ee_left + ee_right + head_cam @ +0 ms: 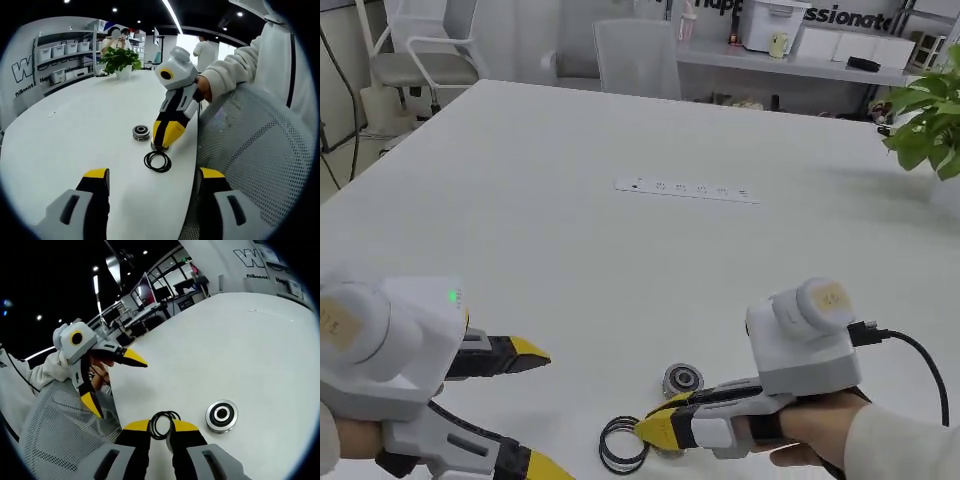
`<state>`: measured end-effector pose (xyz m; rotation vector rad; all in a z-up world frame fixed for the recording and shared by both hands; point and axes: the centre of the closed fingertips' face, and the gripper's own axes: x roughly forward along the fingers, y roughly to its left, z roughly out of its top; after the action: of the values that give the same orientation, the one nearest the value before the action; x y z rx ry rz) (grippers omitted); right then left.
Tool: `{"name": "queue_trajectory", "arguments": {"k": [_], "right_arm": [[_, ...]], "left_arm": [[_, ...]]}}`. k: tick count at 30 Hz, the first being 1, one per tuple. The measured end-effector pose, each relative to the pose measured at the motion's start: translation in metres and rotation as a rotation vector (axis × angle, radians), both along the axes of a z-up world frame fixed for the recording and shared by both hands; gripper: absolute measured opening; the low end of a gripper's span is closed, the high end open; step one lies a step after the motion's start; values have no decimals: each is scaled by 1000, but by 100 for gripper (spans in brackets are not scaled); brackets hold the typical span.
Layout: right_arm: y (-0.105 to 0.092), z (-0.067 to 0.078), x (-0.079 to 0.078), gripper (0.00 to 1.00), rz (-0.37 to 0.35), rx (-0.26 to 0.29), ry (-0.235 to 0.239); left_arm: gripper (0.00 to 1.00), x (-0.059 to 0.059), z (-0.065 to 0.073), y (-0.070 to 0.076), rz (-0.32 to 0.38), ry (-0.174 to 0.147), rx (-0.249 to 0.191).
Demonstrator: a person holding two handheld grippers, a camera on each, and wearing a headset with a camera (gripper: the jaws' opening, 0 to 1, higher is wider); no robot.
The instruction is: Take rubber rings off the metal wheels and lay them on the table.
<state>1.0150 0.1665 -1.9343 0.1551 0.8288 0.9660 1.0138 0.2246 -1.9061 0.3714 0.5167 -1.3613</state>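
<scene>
Rubber rings (622, 445), 1 wheel (682, 379) on table (620, 260)

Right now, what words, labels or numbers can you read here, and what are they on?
"happ" and "ssionate": lettering on the back wall, partly cut off.
"W": large letter on the side wall; the line beneath is blurred.
Sticker on the right gripper: too small to read.

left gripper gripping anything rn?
No, in the left gripper view the left gripper has its jaws wide apart, with just bare table between them.
</scene>
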Motion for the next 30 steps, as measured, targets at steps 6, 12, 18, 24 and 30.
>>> {"name": "queue_trajectory", "arguments": {"k": [6,12,18,24,30], "right_arm": [[-4,6,6,12,-25,15,-14],[-9,16,13,13,-57,33,-43],[-14,28,21,14,-88,51,-79],[-18,46,26,16,-112,82,-121],[-22,72,28,24,-112,113,-200]], "left_arm": [[69,1,0,0,3,-1,-3],[69,2,2,1,9,-4,-12],[69,2,3,0,8,-9,-16],[70,1,11,-3,2,-16,-43],[80,-8,17,-9,-25,-5,-42]]}}
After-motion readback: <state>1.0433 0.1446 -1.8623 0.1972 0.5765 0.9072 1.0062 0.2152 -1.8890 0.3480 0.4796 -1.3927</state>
